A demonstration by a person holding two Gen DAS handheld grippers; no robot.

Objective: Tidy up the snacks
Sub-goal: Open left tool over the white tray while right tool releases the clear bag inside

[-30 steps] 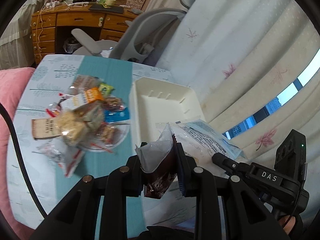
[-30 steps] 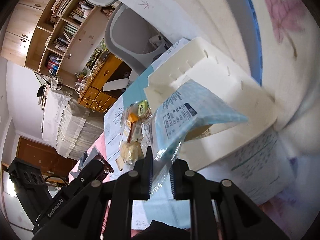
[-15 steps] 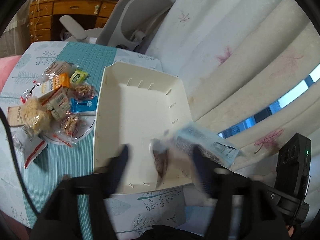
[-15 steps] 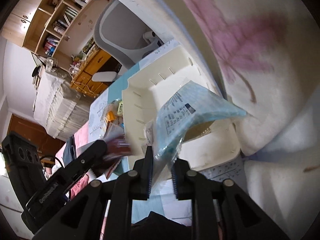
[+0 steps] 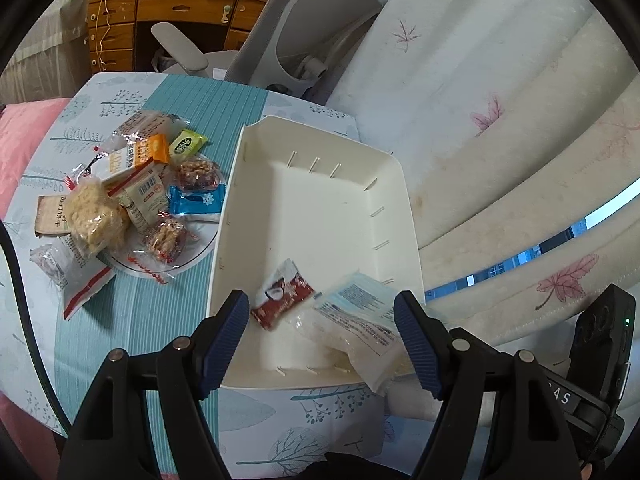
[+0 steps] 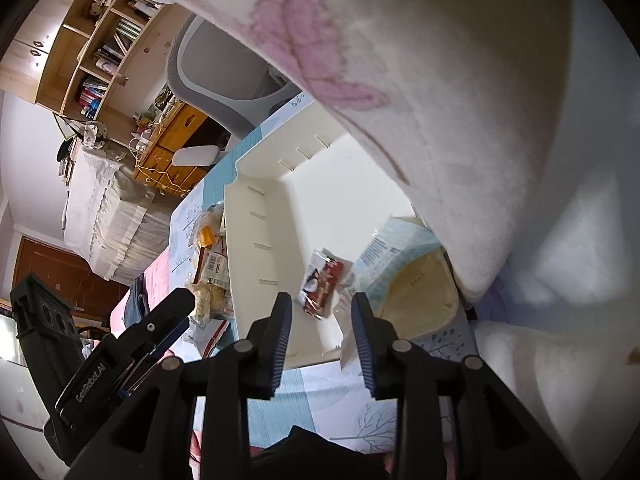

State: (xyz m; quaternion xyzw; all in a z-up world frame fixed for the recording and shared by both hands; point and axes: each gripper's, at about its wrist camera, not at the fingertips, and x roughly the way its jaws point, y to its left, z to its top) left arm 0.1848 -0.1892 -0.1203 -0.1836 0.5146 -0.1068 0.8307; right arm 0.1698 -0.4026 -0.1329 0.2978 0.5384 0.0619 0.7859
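Note:
A white tray [image 5: 320,208] stands on the teal tablecloth. At its near end lie a red snack packet [image 5: 282,300] and a blue-and-white packet [image 5: 360,312], the latter propped on the near right corner. My left gripper [image 5: 320,306] hovers above them, open and holding nothing. In the right wrist view the same red packet [image 6: 320,284] and blue packet [image 6: 396,248] rest in the tray [image 6: 256,200]. My right gripper [image 6: 322,300] has its jaws opening; the blue packet's clear edge lies loose by the right finger, not pressed.
Several wrapped snacks [image 5: 132,200] are piled on a glass plate [image 5: 200,248] left of the tray. A leaf-print curtain [image 5: 500,140] hangs close on the right. A grey office chair [image 5: 304,40] and a wooden desk [image 5: 160,12] stand behind the table.
Both grippers moved over the tray. The left let go of the red packet and the right released the blue packet; both packets now lie in the tray.

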